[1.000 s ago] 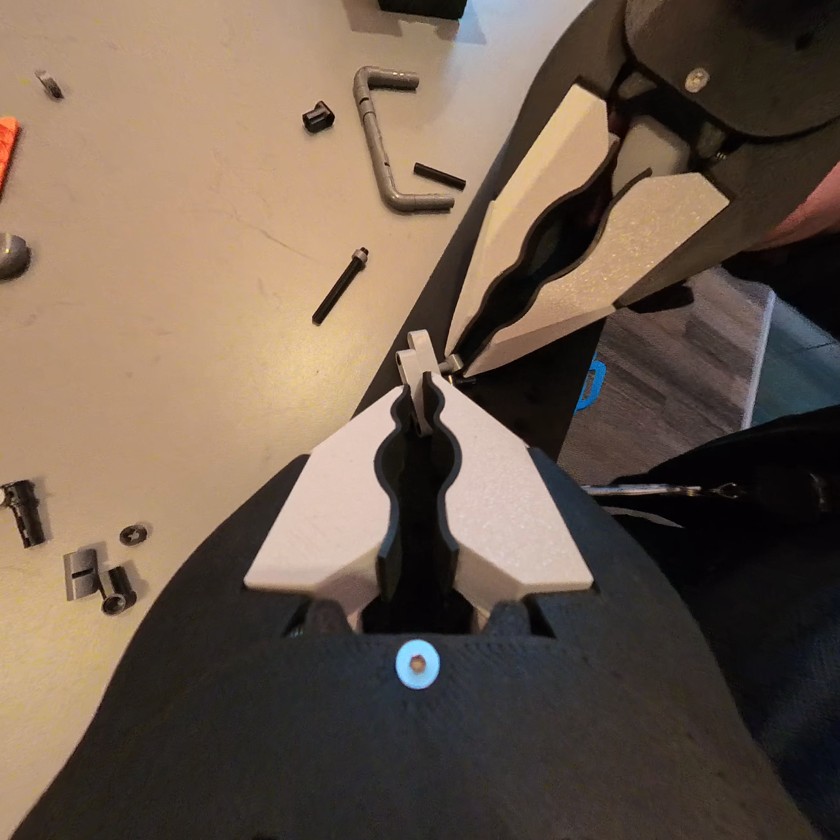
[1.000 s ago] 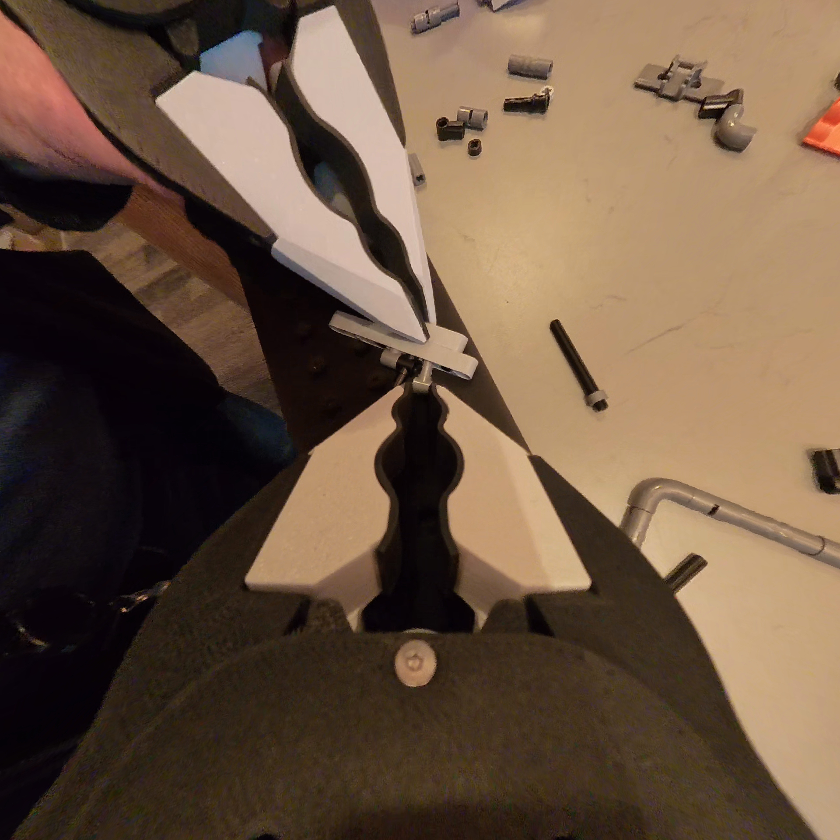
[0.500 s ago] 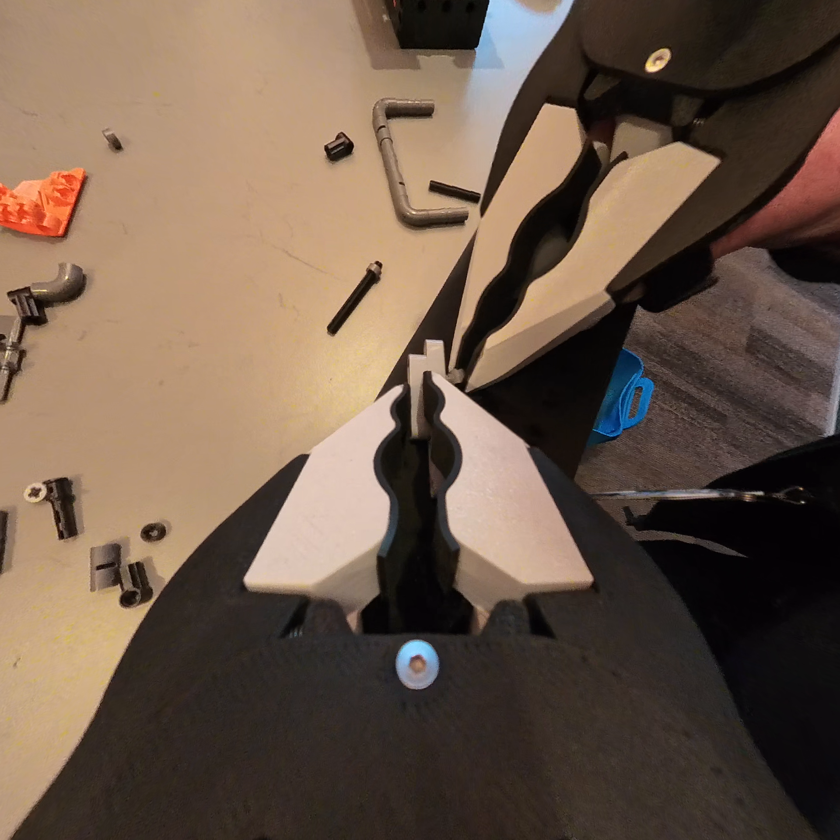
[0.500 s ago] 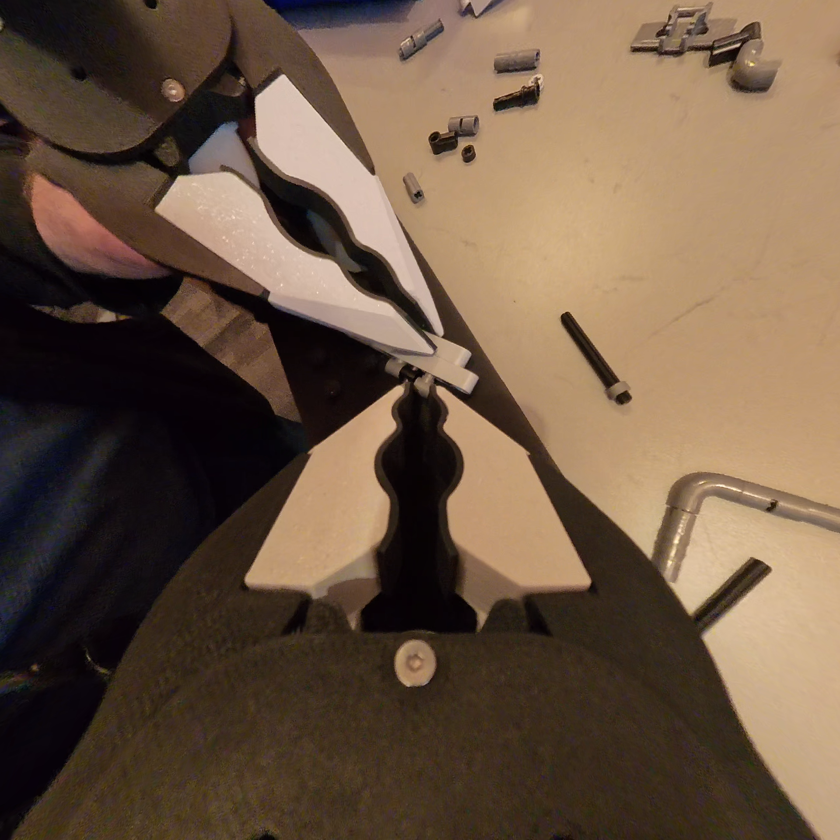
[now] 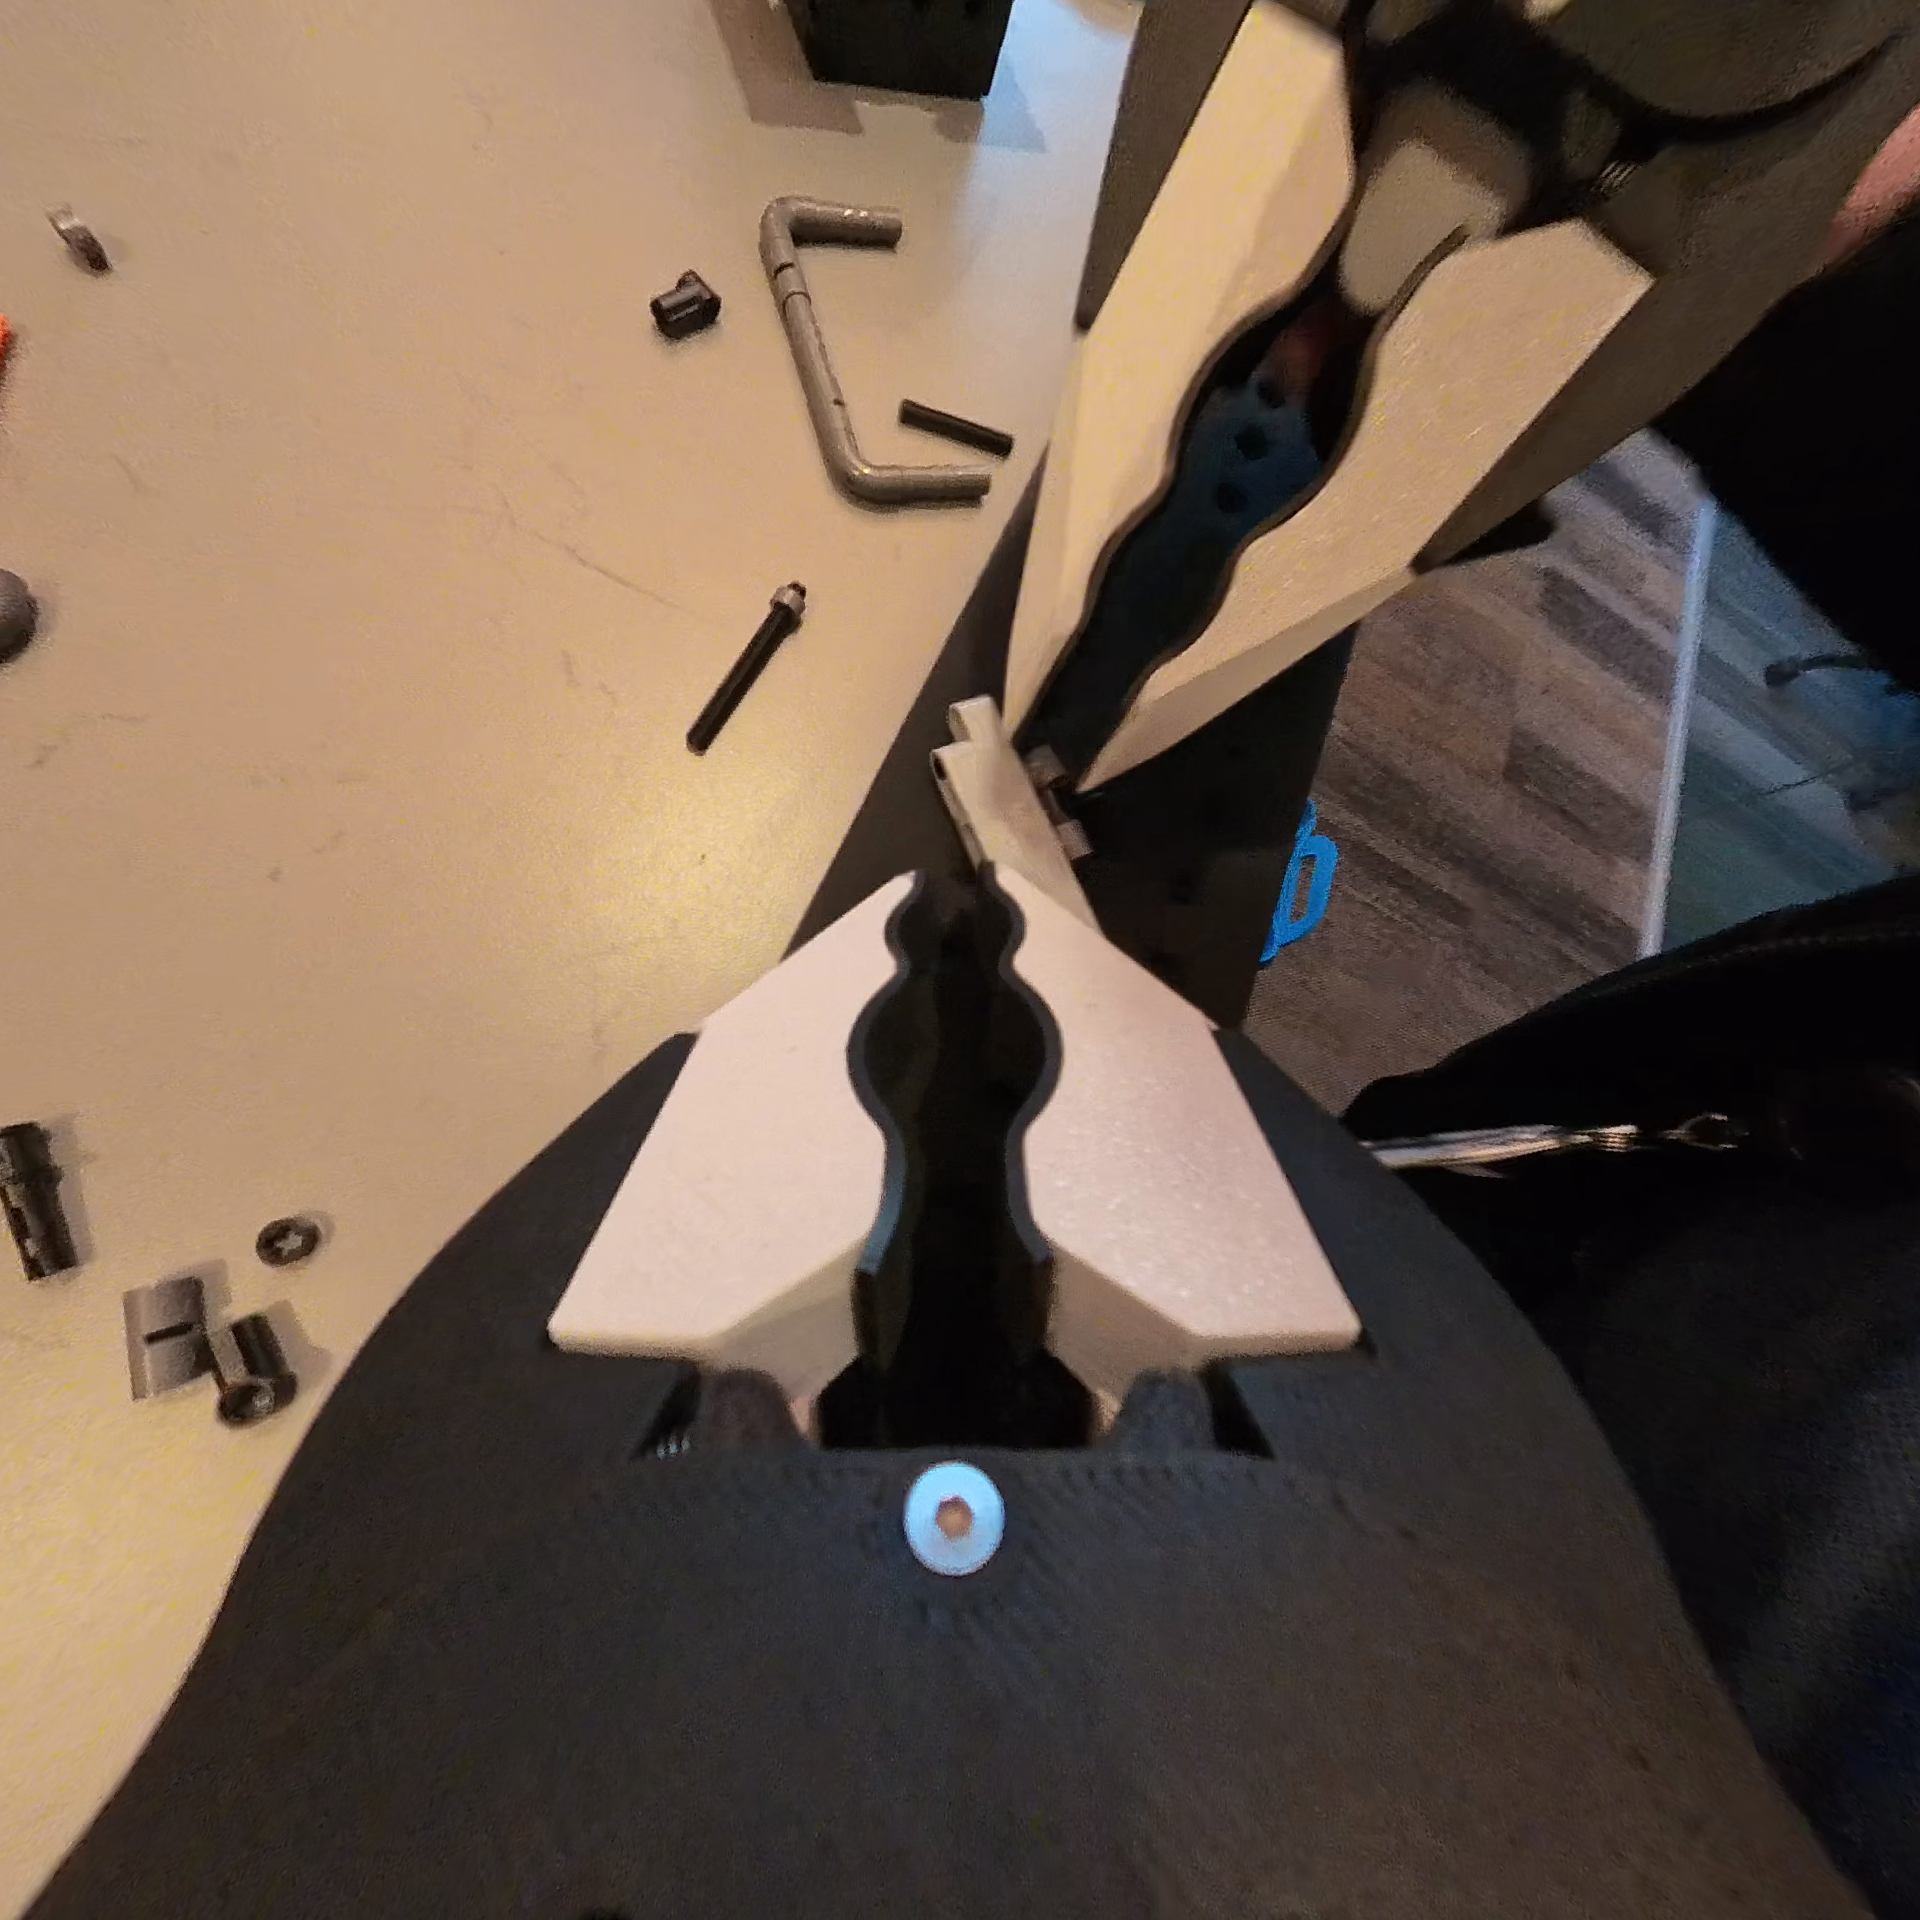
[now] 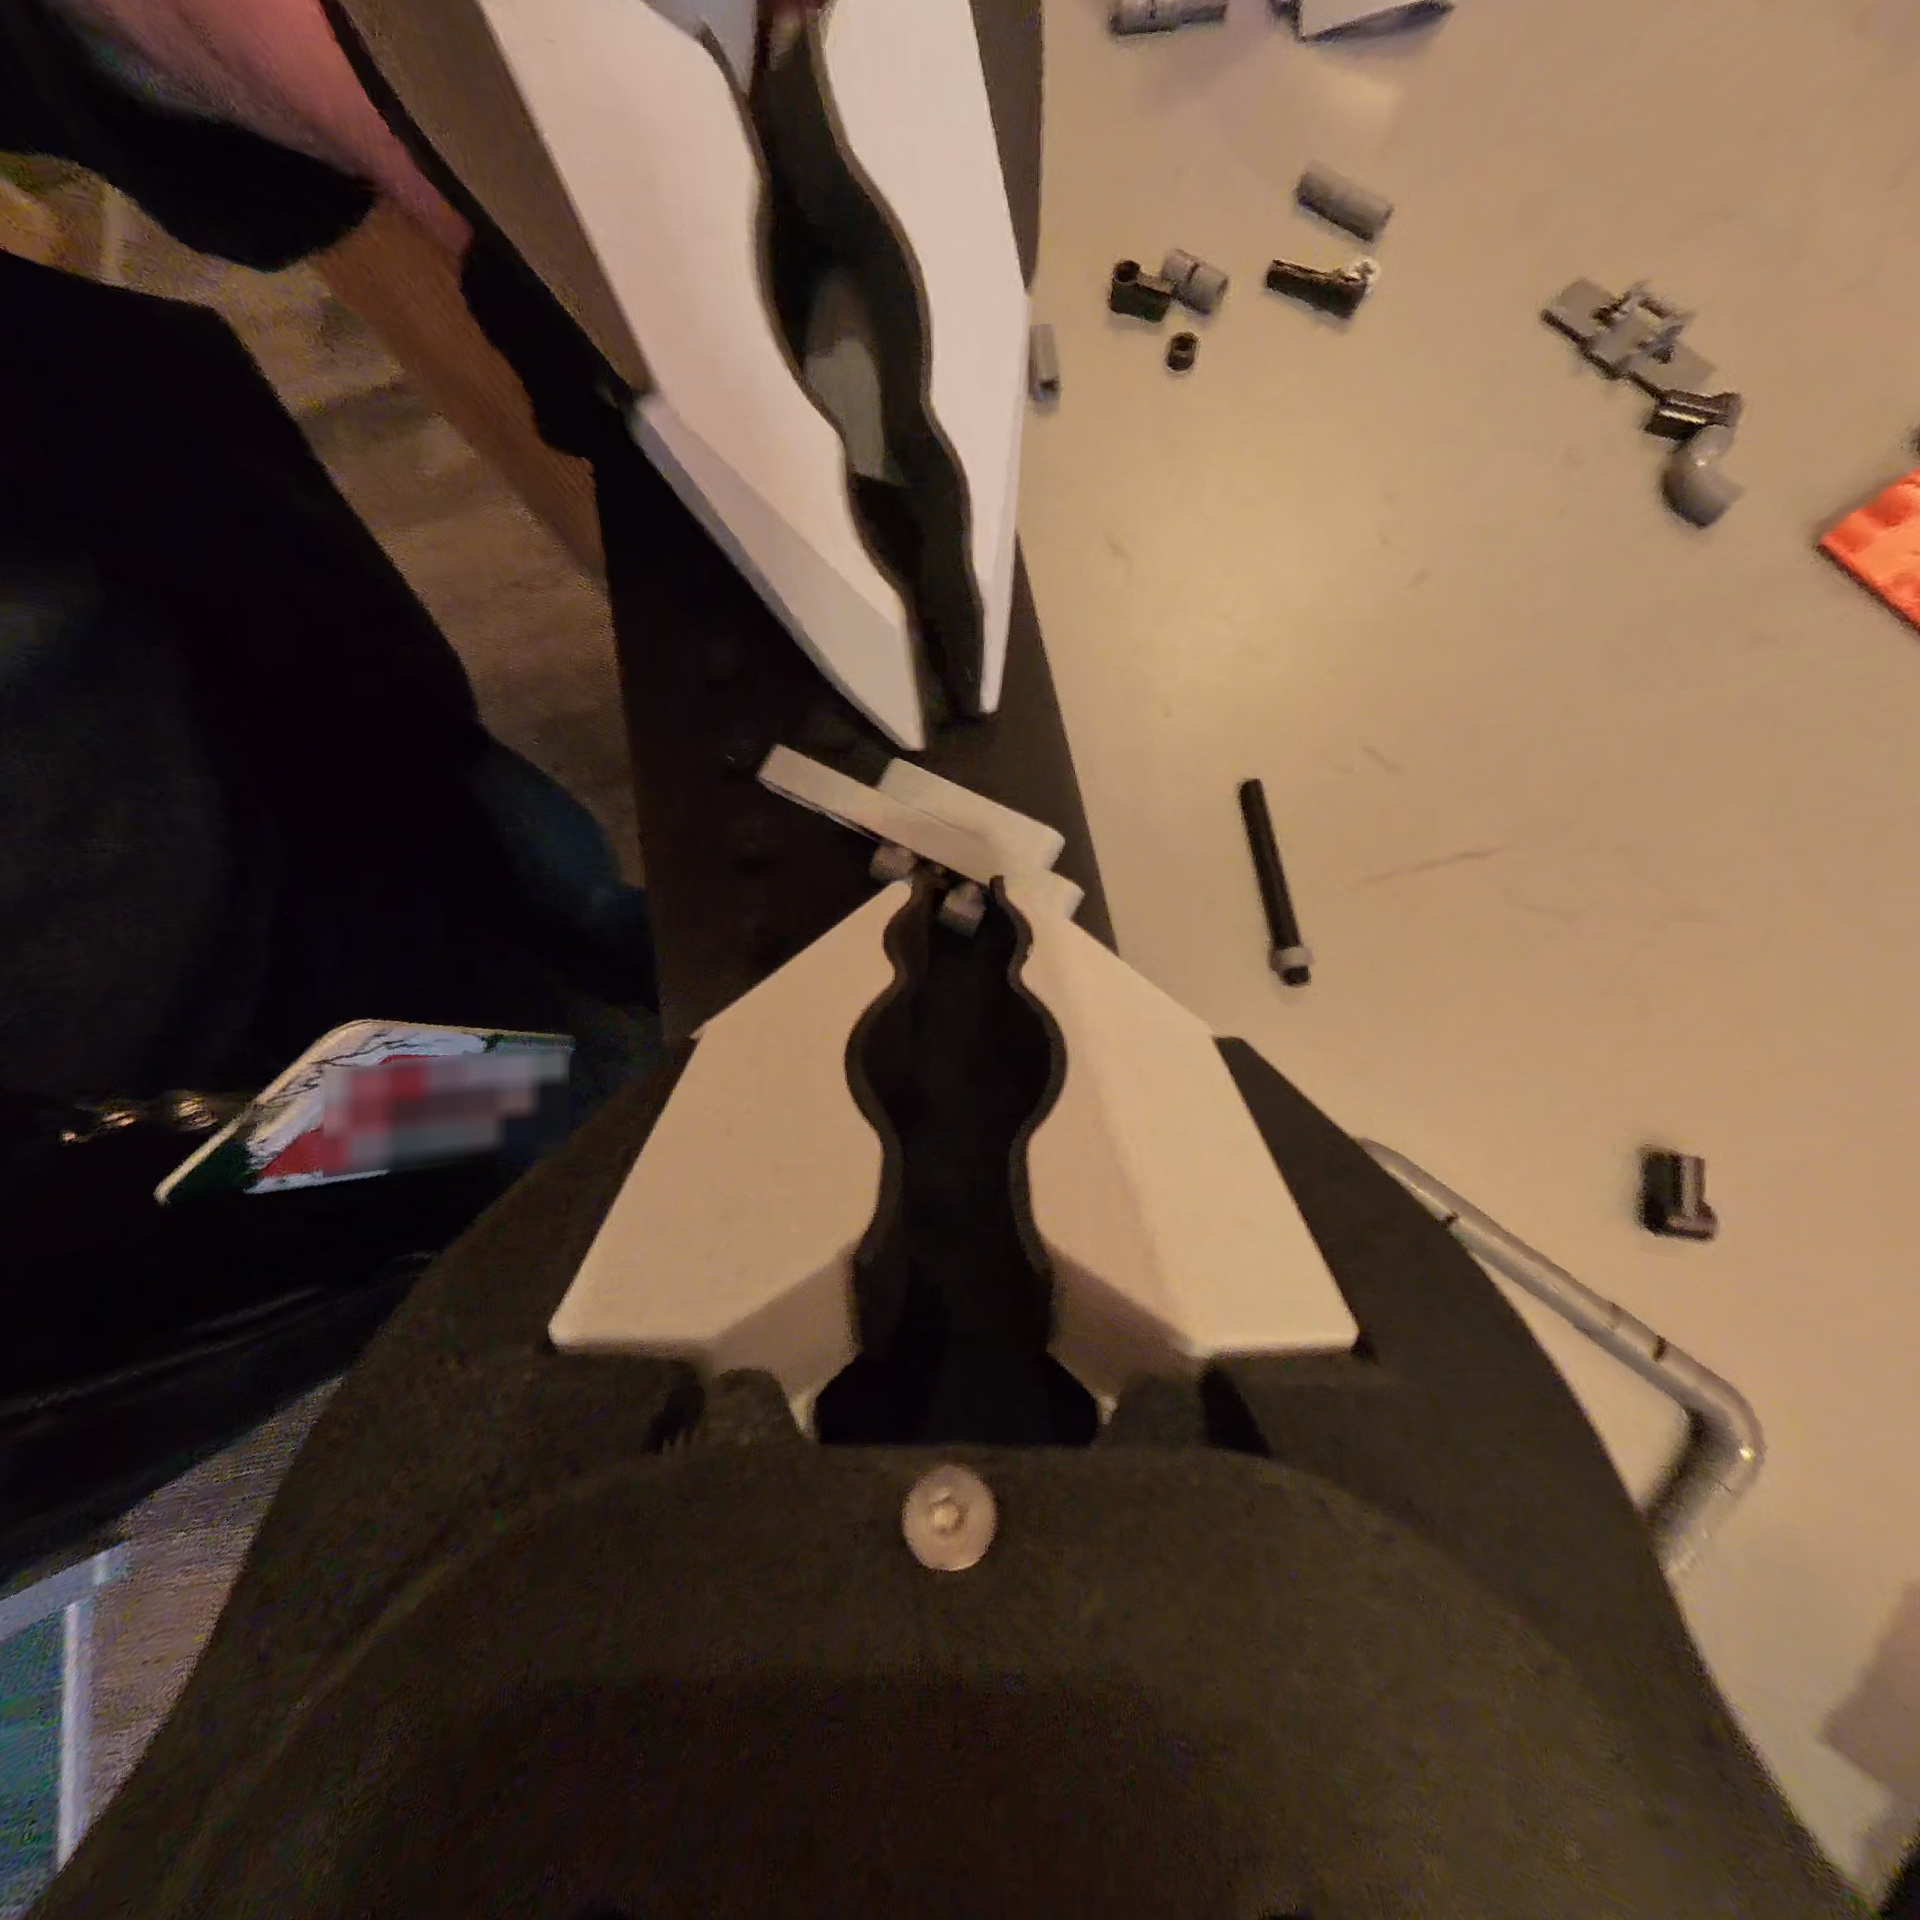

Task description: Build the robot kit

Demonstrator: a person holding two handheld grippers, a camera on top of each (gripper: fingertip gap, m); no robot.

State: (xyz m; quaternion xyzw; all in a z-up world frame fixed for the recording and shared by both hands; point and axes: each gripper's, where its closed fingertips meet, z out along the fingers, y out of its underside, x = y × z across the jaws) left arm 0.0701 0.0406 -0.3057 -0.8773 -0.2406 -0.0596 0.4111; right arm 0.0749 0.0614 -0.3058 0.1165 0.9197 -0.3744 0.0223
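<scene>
A light grey beam piece [image 5: 982,795] with a small grey pin [image 6: 961,909] in it hangs in the air over the table's dark front edge. My right gripper [image 6: 954,894] is shut on the pin and carries the beam [image 6: 914,810]. It shows in the left wrist view [image 5: 1060,750] coming in from the upper right. My left gripper [image 5: 956,891] is slightly open and empty, with its tips just below the beam's lower end. In the right wrist view the left gripper [image 6: 945,717] stands a little apart from the beam.
On the beige table [image 5: 364,623] lie a black axle [image 5: 743,670], a grey bent pipe [image 5: 821,364], a short black rod [image 5: 954,426] and several small grey and black connectors [image 5: 197,1340]. An orange piece [image 6: 1881,551] lies far right. A person's dark lap with a card [image 6: 364,1122] is beside the table. The tips of both grippers are at nearly the same place.
My left gripper has opened and let go of the beam. It now sits apart from the beam. The right gripper still holds the pin, and the beam has tilted.
</scene>
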